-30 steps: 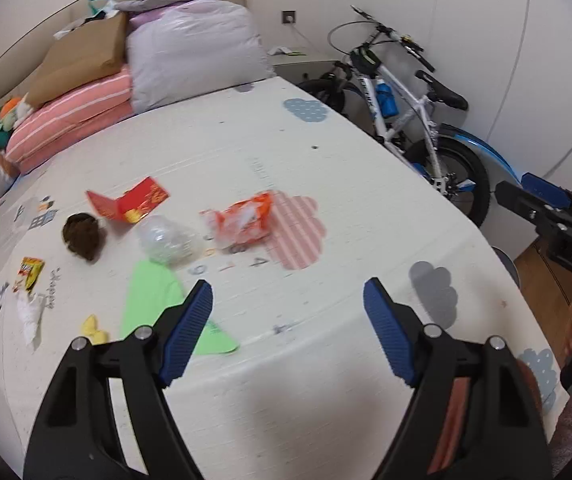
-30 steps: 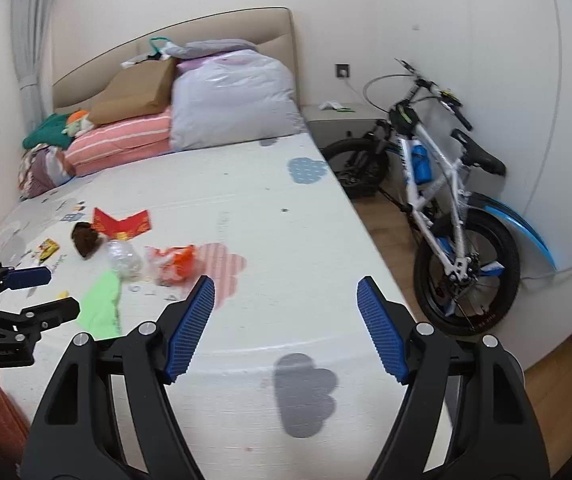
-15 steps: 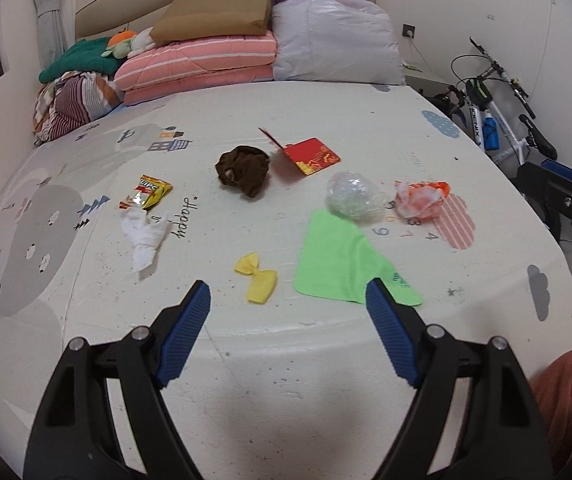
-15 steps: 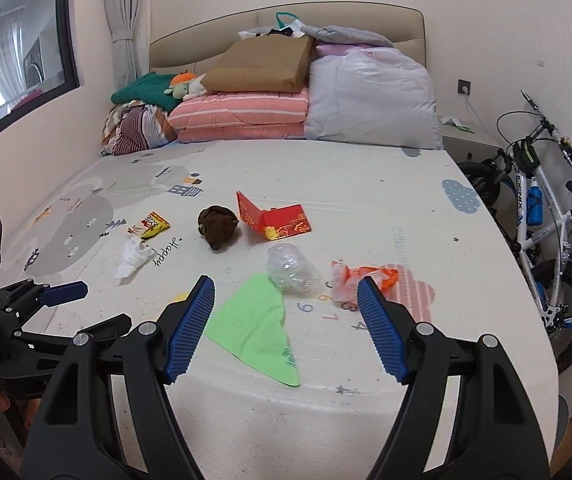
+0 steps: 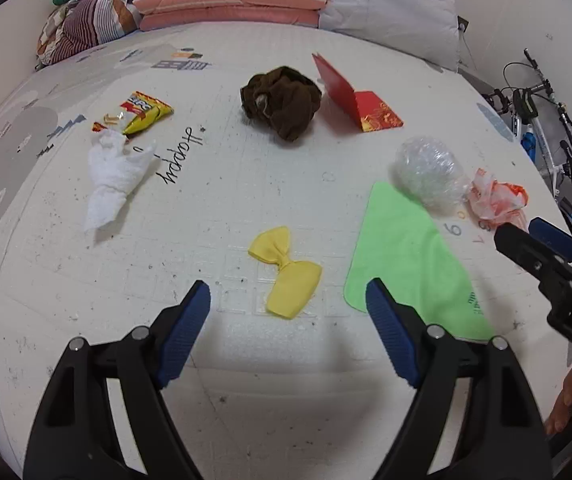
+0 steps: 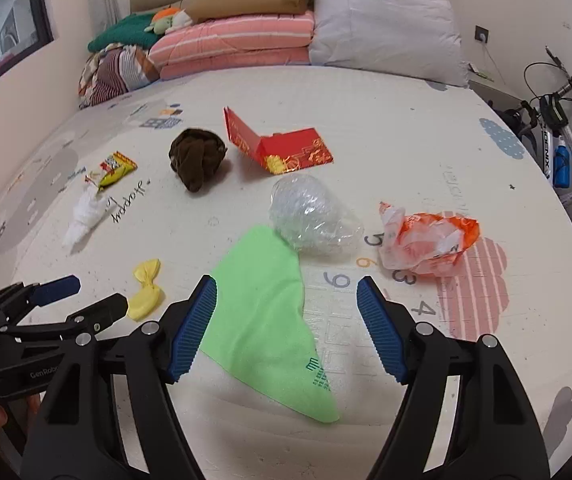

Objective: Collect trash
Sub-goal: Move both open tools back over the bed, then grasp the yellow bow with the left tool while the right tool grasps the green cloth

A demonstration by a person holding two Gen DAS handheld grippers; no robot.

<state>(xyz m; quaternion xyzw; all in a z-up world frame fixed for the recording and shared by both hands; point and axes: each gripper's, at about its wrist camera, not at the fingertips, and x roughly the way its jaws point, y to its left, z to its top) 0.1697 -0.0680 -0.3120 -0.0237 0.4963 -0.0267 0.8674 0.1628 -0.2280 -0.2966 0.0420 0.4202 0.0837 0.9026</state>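
Left wrist view: two grippers over a mat (image 5: 246,184) with eight pieces of litter.

Left gripper (image 5: 288,304) and right gripper (image 6: 286,302) both stand spread, empty. Around one green cloth (image 5: 410,264): one yellow wrapper (image 5: 286,272) beside it, one clear plastic ball (image 5: 428,174) touching it, one orange bag (image 5: 496,200), one red envelope (image 5: 358,98), one brown wad (image 5: 282,100), one white tissue (image 5: 114,176), one snack packet (image 5: 144,112) farther away.

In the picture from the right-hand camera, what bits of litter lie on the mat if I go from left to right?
White tissue → yellow snack wrapper → yellow bow → brown wad → green cloth → orange plastic bag.
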